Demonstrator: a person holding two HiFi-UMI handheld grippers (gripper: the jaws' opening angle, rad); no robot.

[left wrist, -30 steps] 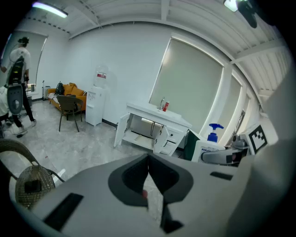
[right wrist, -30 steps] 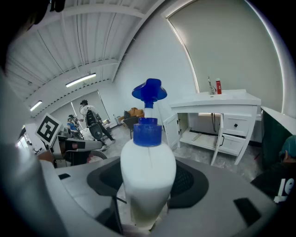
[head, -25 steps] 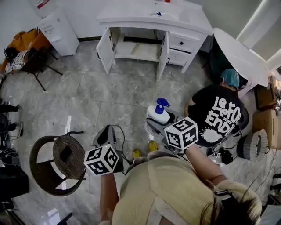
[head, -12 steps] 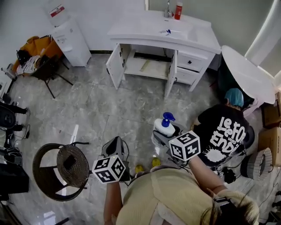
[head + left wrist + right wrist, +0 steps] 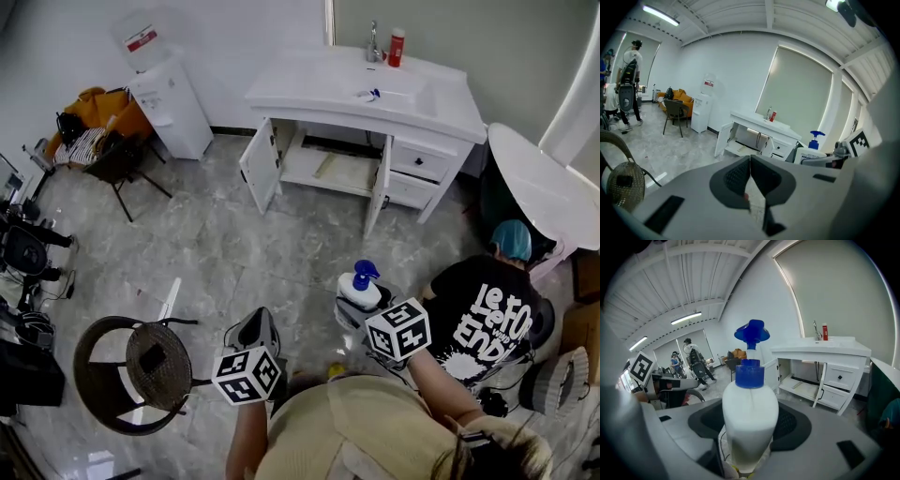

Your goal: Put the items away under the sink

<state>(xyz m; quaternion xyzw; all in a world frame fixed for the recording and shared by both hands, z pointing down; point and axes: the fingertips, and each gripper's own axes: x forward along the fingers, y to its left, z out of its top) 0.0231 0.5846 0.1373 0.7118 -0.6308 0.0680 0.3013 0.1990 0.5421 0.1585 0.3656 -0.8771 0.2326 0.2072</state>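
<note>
My right gripper [image 5: 750, 427] is shut on a white pump bottle [image 5: 750, 423] with a blue pump head; in the head view this bottle [image 5: 359, 289] is held upright above the floor. My left gripper [image 5: 751, 180] is shut with nothing between its pads, and it shows in the head view [image 5: 259, 330] low and left of the bottle. The white sink cabinet [image 5: 370, 141] stands ahead against the wall with both doors open, showing a shelf inside. It also appears in the left gripper view [image 5: 754, 138] and the right gripper view [image 5: 820, 376].
A red bottle [image 5: 397, 47] stands on the sink top by the tap. A person in a black printed shirt [image 5: 487, 314] crouches at the right. A round wicker chair [image 5: 136, 366] is at the lower left, a water dispenser [image 5: 169, 98] and a folding chair [image 5: 112, 155] at the far left.
The view has shifted so the sink cabinet sits lower and fuller in the frame. Both grippers have drifted lower in the view, the bottle still held.
</note>
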